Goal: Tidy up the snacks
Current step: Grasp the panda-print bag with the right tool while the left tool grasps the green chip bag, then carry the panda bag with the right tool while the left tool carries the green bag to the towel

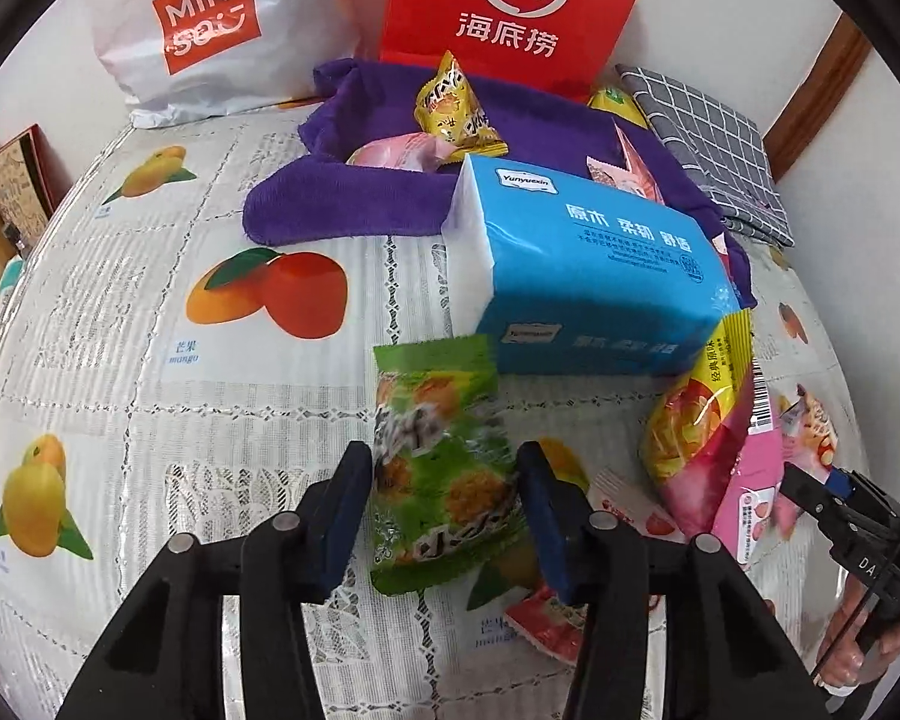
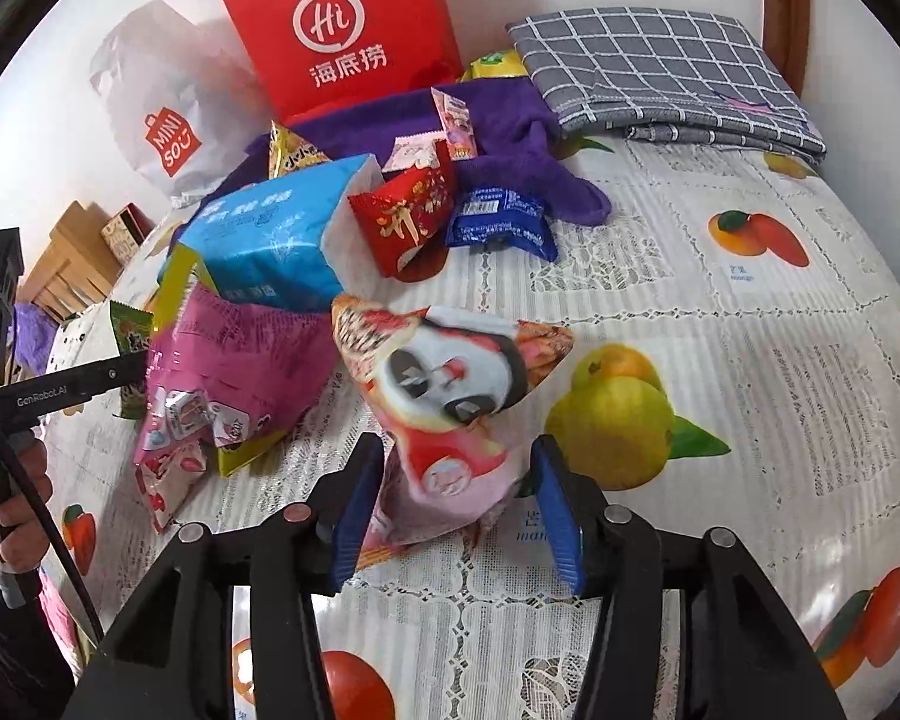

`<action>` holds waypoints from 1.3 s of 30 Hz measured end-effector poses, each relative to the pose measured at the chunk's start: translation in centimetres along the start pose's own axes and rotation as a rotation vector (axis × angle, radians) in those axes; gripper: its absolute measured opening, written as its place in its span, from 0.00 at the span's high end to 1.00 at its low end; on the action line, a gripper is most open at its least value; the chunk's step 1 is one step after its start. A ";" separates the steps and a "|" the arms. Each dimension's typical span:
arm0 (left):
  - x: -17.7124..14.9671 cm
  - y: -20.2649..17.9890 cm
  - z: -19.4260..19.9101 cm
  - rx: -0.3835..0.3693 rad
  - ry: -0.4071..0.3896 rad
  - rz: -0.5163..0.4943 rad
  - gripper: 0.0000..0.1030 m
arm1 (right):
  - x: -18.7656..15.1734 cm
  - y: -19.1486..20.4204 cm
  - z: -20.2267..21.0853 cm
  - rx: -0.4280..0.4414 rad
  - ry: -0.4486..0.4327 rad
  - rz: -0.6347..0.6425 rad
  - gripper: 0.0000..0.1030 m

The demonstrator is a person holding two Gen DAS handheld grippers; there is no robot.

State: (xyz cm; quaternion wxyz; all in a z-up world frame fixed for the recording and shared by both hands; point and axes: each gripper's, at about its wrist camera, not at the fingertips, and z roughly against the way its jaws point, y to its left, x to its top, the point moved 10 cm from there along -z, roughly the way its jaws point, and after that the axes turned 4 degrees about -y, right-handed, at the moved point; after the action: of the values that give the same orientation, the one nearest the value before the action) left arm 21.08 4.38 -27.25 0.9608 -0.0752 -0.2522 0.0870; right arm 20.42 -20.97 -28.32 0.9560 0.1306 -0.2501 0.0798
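- Left hand-held gripper (image 1: 444, 516) was closed on the green snack packet (image 1: 441, 468), held above the bench (image 1: 120, 384); the slick film could slip out.
- Right hand-held gripper (image 2: 459, 510) straddled the panda snack packet (image 2: 450, 396); contact unclear, so it could drop.
- Swinging either packet could topple the blue tissue pack (image 1: 582, 264) close beyond.

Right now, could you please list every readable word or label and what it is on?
"MINISO": white bag
"Hi 海底捞": red bag
"Yunyuexin": tissue pack
"芒果 mango": tablecloth
"GenRobot.AI": left gripper
Snack packet print, including the green packet: too blurred to read.
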 end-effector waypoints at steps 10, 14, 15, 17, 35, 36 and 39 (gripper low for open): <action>0.0 -0.9 -1.0 -0.020 -0.014 -0.016 0.52 | 0.4 -0.7 -0.2 0.007 -0.015 -0.046 0.52; 0.3 -0.6 -0.1 -0.047 -0.034 -0.005 0.53 | 0.5 -0.4 0.2 0.012 -0.017 -0.052 0.62; 0.3 -0.6 0.1 -0.053 -0.037 -0.002 0.53 | 0.5 -0.3 0.3 0.010 -0.018 -0.052 0.64; 0.4 -0.5 0.8 -0.065 -0.050 0.001 0.53 | 0.6 0.1 0.5 0.006 -0.022 -0.044 0.65; 2.4 -0.9 7.2 -0.142 -0.178 -0.019 0.53 | 4.9 4.2 6.2 0.011 -0.144 -0.030 0.66; 2.5 -1.0 7.5 -0.144 -0.185 -0.022 0.53 | 5.2 4.4 6.4 0.009 -0.149 -0.025 0.66; 2.9 -1.3 8.5 -0.154 -0.207 -0.027 0.53 | 5.9 5.0 7.1 0.004 -0.169 -0.018 0.66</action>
State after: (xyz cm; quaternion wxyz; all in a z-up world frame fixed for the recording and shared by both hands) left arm 19.53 4.61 -18.32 0.9221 -0.1358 -0.3570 0.0617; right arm 21.16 -17.79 -18.33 0.9319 0.1409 -0.3288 0.0603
